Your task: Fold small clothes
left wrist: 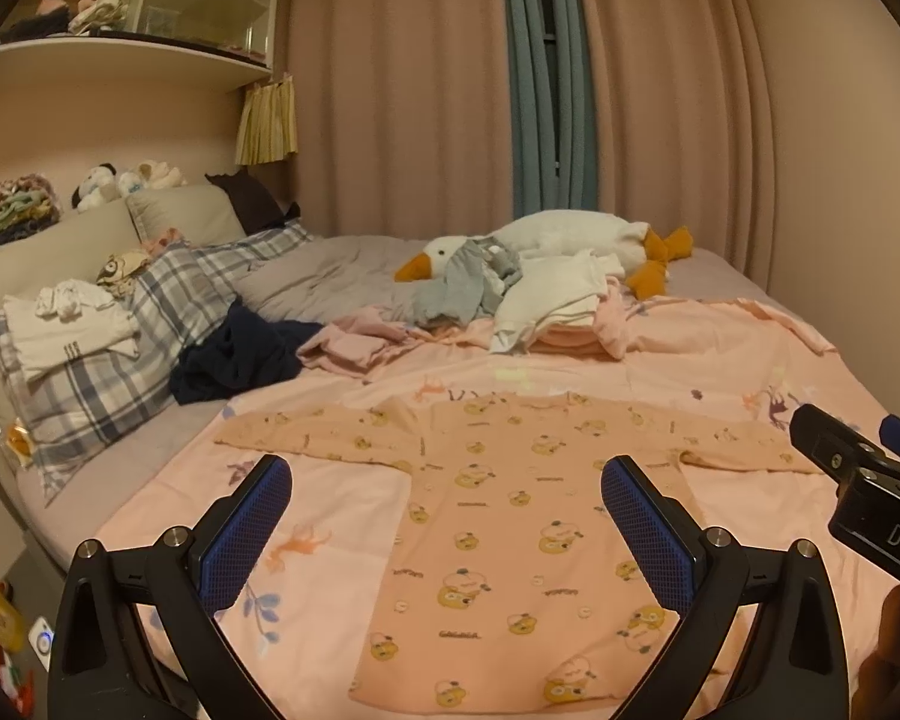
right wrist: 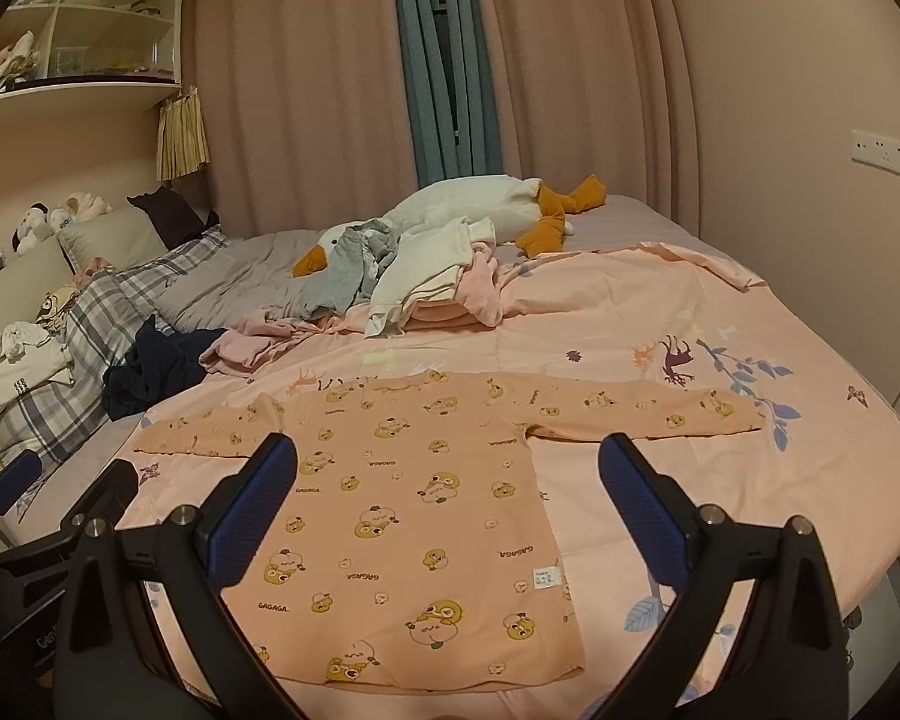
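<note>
Both tools hover over the near edge of the bed: the left gripper [left wrist: 447,516] and the right gripper [right wrist: 448,498] each have their blue pads spread wide, holding nothing. Between them a small peach long-sleeved top [right wrist: 426,498] lies flat on the pink sheet [right wrist: 720,480], sleeves stretched toward the side edges. Farther back sits a heap of unfolded clothes [left wrist: 510,294], apparently draped over a plush goose [left wrist: 570,237] near the far edge.

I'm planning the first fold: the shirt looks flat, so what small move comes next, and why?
Probably lower the left gripper to the left sleeve and pinch its cuff. The orange shirt lies flat with both sleeves spread, and both grippers hover open above it, holding nothing.
</note>
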The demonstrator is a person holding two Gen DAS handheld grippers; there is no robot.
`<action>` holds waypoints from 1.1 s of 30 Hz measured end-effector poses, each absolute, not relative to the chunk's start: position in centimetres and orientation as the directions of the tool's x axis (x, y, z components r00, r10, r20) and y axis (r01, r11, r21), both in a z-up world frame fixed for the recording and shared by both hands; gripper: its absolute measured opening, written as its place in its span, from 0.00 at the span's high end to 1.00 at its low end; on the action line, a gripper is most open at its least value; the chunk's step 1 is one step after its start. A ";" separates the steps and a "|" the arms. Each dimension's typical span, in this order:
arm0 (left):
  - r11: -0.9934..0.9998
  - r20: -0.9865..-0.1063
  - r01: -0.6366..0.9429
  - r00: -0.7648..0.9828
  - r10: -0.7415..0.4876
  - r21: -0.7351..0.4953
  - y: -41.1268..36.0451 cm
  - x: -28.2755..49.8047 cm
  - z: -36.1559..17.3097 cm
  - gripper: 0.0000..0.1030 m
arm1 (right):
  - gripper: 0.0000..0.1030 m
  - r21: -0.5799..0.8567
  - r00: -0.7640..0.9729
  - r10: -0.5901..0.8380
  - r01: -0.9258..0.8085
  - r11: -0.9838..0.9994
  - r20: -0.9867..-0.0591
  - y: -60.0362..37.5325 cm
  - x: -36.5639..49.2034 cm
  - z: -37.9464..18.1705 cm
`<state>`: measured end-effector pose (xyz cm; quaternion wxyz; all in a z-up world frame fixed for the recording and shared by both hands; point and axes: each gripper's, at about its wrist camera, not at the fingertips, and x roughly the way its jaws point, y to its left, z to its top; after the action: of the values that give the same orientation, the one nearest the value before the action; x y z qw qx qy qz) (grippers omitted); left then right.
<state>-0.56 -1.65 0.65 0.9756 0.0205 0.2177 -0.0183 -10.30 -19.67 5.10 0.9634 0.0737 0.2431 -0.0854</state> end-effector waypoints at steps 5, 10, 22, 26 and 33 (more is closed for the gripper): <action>0.998 -0.425 0.044 0.905 -0.025 0.035 -1.9 -0.5 0.6 0.00 | 0.02 0.104 0.863 -0.129 0.204 0.973 -0.489 -19.9 -10.2 5.2; 0.998 -0.421 0.042 0.907 -0.023 0.036 -2.2 -0.5 0.6 0.00 | 0.02 0.101 0.863 -0.134 0.208 0.973 -0.487 -19.9 -10.3 5.2; 0.998 -0.400 0.045 0.916 -0.026 0.038 -2.3 -1.0 1.2 0.00 | 0.02 0.105 0.869 -0.126 0.199 0.974 -0.478 -20.2 -10.4 5.5; 0.998 -0.399 0.047 0.917 -0.027 0.039 -2.3 -1.0 1.2 0.00 | 0.02 0.102 0.870 -0.123 0.194 0.976 -0.478 -20.2 -10.4 5.6; 0.998 -0.398 0.039 0.917 -0.016 0.051 -2.3 -1.2 1.5 0.00 | 0.02 0.111 0.869 -0.125 0.201 0.973 -0.479 -20.4 -10.3 5.7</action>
<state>-1.15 -2.27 1.46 0.9787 0.0289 0.2027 -0.0141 -10.34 -20.42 5.66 0.9634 0.0789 0.2419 -0.0847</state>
